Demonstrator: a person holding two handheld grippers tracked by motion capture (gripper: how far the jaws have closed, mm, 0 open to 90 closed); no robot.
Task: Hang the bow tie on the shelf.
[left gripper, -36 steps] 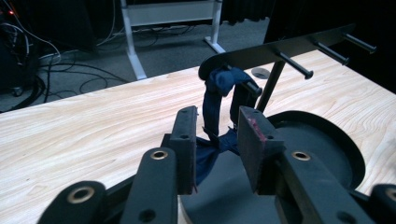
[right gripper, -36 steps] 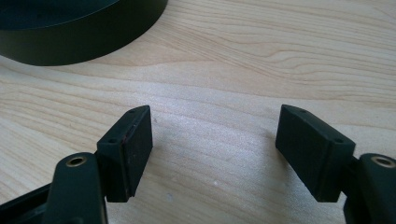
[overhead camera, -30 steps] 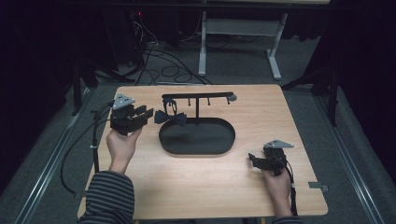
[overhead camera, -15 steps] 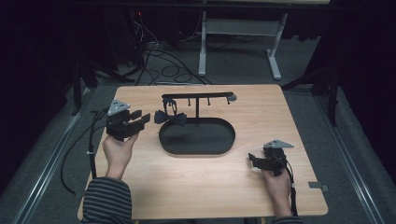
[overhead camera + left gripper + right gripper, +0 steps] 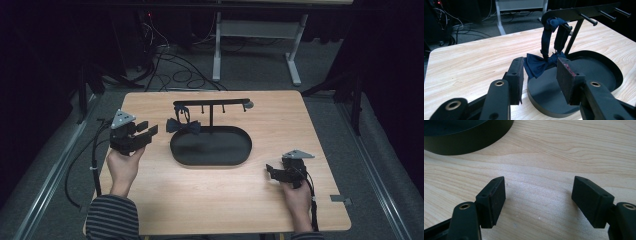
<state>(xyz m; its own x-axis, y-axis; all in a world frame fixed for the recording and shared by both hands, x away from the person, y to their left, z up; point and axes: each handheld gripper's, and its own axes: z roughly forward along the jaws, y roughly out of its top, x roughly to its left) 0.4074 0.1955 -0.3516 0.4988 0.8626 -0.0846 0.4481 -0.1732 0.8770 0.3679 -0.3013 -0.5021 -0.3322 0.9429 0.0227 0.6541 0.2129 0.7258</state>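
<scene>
A navy bow tie (image 5: 183, 126) hangs by its strap from the leftmost peg of a black rack (image 5: 212, 105), which stands on an oval black tray (image 5: 210, 159). In the left gripper view the bow tie (image 5: 536, 65) dangles over the tray rim (image 5: 616, 72), just beyond my left gripper (image 5: 540, 75). My left gripper (image 5: 147, 131) is to the left of the tie; its jaws have just been opening and nothing is between them. My right gripper (image 5: 272, 171) rests open on the table near the front right, its jaws (image 5: 537, 200) over bare wood.
The wooden table (image 5: 320, 125) is edged by dark floor. Cables (image 5: 170, 65) and a white desk frame (image 5: 255, 30) lie beyond the far edge. A small metal bracket (image 5: 341, 200) sits at the front right edge. The tray's wall (image 5: 461, 142) shows in the right gripper view.
My left gripper has drawn back a little to the left, away from the bow tie, and its jaws stand wider. The right hand has not moved.
</scene>
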